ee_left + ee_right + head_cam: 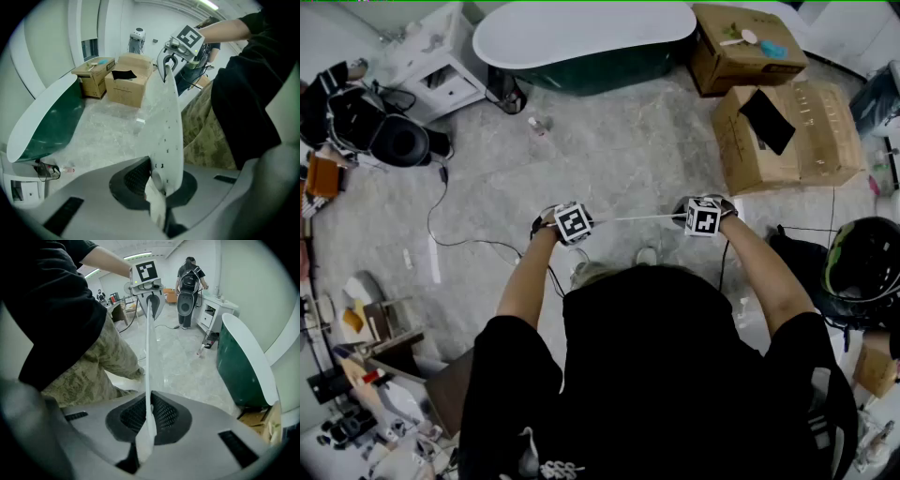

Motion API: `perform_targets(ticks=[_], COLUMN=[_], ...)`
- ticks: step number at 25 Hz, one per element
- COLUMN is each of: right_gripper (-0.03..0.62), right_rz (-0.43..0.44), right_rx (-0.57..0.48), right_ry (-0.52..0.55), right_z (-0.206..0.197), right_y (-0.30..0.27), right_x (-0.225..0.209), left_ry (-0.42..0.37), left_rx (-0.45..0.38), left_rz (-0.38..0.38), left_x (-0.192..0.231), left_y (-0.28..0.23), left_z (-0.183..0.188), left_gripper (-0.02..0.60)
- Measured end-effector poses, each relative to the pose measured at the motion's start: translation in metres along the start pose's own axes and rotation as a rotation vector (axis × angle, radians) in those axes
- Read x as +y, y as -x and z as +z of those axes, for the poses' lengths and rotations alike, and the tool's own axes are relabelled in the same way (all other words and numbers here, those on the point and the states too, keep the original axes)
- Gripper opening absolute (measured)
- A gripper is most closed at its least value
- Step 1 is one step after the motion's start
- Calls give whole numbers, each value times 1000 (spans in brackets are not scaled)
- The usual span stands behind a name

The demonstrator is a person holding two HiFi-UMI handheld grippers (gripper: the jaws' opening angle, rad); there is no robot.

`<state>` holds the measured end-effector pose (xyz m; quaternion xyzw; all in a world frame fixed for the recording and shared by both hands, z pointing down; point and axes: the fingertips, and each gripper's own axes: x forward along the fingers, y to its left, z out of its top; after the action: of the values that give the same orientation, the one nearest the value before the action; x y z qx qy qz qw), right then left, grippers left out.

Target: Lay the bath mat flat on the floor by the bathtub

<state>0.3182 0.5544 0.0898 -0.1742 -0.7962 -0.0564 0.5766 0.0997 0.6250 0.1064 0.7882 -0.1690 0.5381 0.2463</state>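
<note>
In the head view we see the bath mat (pixel 633 219) only as a thin white edge between the left gripper (pixel 573 223) and right gripper (pixel 703 217). The rest is hidden behind the person's black shirt (pixel 675 375). The top edge cuts off the bathtub (pixel 581 37). A small thing (pixel 539 125) on the floor (pixel 619 159) is too small for us to name.

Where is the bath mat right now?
In the head view the bath mat is held stretched between the left gripper and the right gripper, at centre, short of the bathtub.
</note>
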Motion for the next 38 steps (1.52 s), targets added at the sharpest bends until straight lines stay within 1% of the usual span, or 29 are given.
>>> perform_targets(ticks=[2,4,7,9,12,15,18,20,23,27,29,32,34,38], right_gripper=[28,28,28,28,28,28,28,28,28,28,28,28,28,28], right_rz=[16,26,27,16,6,5,1,-8,-18,-18,-3,19,33,36], right_rx=[-8,-11,-21,-22,-10,4,14,21,35,56,64,83,95,104], right_ry=[25,41,24,9,41,71,71,58,31,3,16,39,36,-33], right_z=[2,2,-1,-4,-3,0,-2,-3,-2,5,9,17,21,17], right_y=[6,11,19,24,30,32,32,30,24,19,20,20,17,13], right_x=[3,3,-2,-5,-15,-24,-37,-48,-68,-102,-119,-150,-171,-215], left_ry=[2,2,-4,-20,-48,-40,-31,-25,-13,-37,-41,-45,-55,-57], left_rx=[2,4,0,-3,14,15,8,-3,-21,-44,-39,-43,-51,-70], left_rz=[-1,14,50,55,74,79,73,69,43,1,-29,-66,-81,-76], left_x=[-1,3,10,7,10,17,30,43,63,98,116,152,177,230], left_y=[2,5,14,19,27,28,27,25,18,14,12,12,13,7], left_z=[4,9,20,28,35,35,37,38,38,38,36,37,39,54], left_gripper=[28,29,29,29,28,29,28,28,28,28,28,28,28,28])
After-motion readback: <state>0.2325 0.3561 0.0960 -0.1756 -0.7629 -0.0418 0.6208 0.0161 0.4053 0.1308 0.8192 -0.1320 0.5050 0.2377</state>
